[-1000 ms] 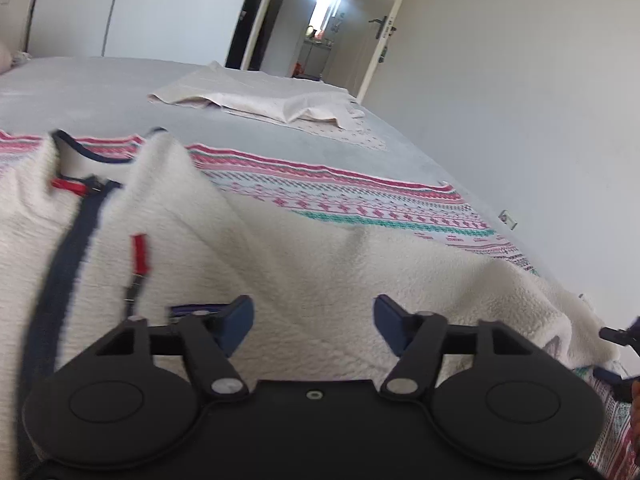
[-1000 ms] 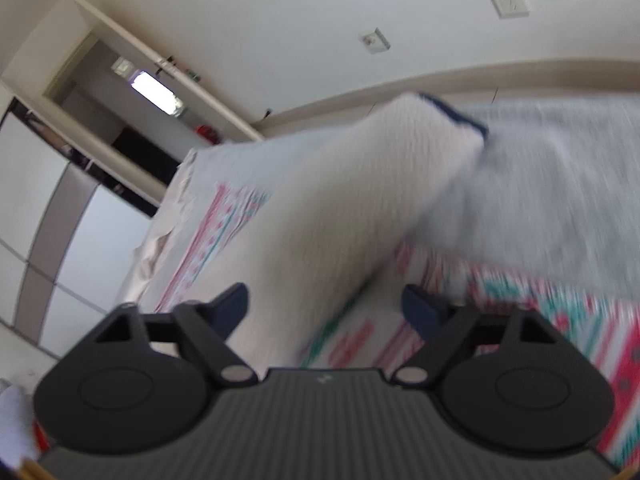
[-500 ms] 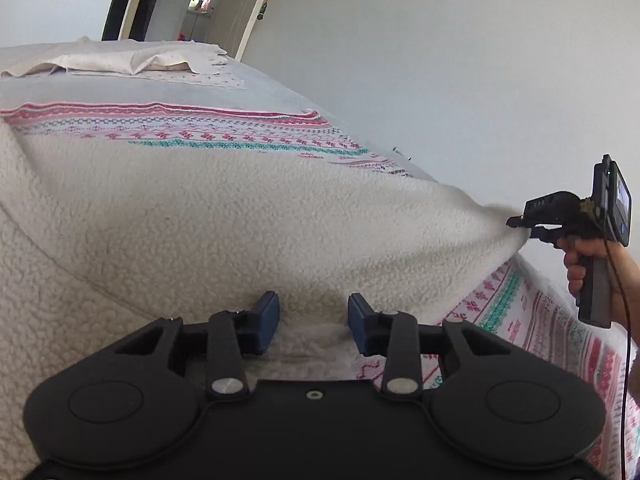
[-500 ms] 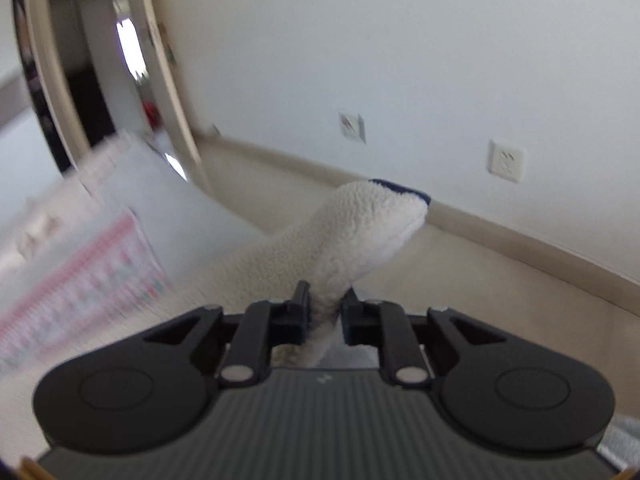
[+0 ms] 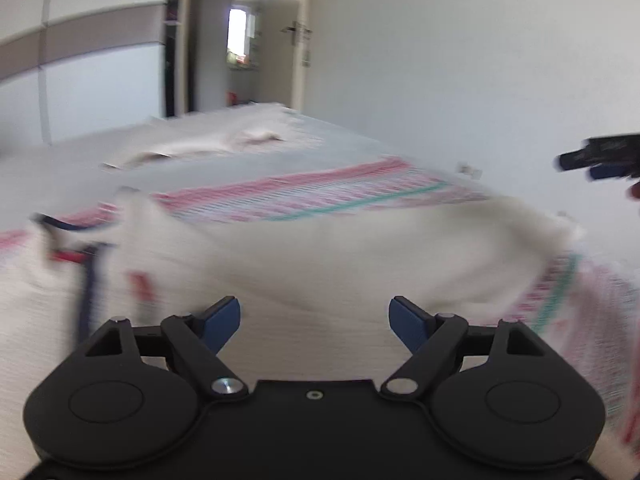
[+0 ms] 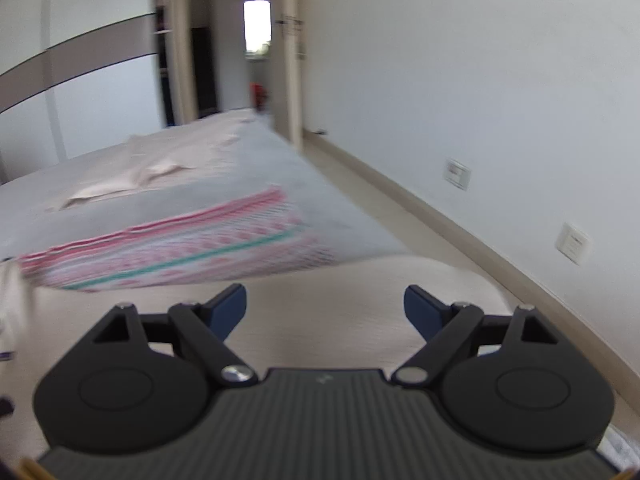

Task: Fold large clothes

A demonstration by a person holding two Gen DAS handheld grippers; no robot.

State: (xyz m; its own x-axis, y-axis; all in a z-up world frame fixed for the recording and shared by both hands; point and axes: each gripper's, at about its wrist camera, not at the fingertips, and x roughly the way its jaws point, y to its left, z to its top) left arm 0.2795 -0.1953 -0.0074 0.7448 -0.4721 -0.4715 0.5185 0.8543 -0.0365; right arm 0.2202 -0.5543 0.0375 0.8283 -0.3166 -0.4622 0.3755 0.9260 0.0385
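- Cream fleece jacket (image 5: 328, 256) spread over the bed, lying beyond and under the fingertips of the left gripper (image 5: 315, 317); blurred by motion.
- Left gripper's jaws released and wide apart, having just been opening; nothing pinched between the blue pads (image 5: 222, 318), only fleece seen past the gap.
- Navy zip tape (image 5: 85, 280) with a red pull tab (image 5: 66, 257) left of the left jaw, running toward the jacket's navy-edged collar (image 5: 60, 222).
- Further red tab (image 5: 140, 286) just left of the left jaw, too smeared to tell its shape.
- Striped pink, white and teal blanket (image 5: 320, 196) beyond the fleece, past both jaws, and again to the right of the right jaw.
- Crumpled pale sheet (image 5: 208, 146) far ahead of the jaws on the grey bedspread (image 5: 60, 168).
- Right gripper (image 6: 325, 306) likewise released, jaws set wide after just opening; gap between its blue pads (image 6: 228, 310) holds nothing.
- Cream fleece (image 6: 332, 312) directly ahead of and below the right gripper's jaws, apart from the pads as far as can be told.
- Same striped blanket (image 6: 180, 248) beyond the left jaw of the right gripper, draped to the bed's edge.
- White wall with two sockets (image 6: 573, 243) to the right of the right jaw; open doorway (image 6: 256, 40) far ahead.
- Right gripper also seen from the left wrist view, far right of the jaws (image 5: 596, 160), clear of the fleece.
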